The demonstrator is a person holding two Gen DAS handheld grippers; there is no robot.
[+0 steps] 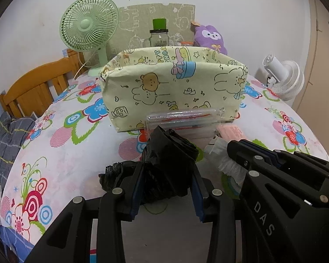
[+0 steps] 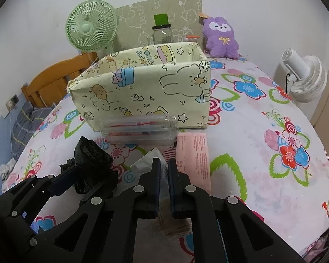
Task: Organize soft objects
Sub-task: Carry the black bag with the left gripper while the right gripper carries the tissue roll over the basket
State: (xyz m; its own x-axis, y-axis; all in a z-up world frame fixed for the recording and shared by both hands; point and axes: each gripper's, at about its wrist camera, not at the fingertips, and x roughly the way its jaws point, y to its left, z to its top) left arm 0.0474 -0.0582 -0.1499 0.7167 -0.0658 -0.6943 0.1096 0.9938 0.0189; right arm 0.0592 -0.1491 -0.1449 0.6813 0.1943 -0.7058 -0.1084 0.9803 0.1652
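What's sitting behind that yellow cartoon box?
Behind the yellow box stand a glass jar, a patterned board and a green fan. Their lower parts are hidden by the box.

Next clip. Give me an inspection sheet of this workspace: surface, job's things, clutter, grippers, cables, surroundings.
Surface: flowered bedsheet, bare at right.
Job's things: black plastic bag roll; white plastic bag; pink packet; clear plastic package against the cartoon-print fabric box, open-topped.
Clutter: glass jar, purple plush behind the box.
Grippers: left gripper shut on the black roll; right gripper shut on the white bag.
Cables: white cord by the green fan; black cord on the white fan.
Surroundings: wooden bed frame, white wall.
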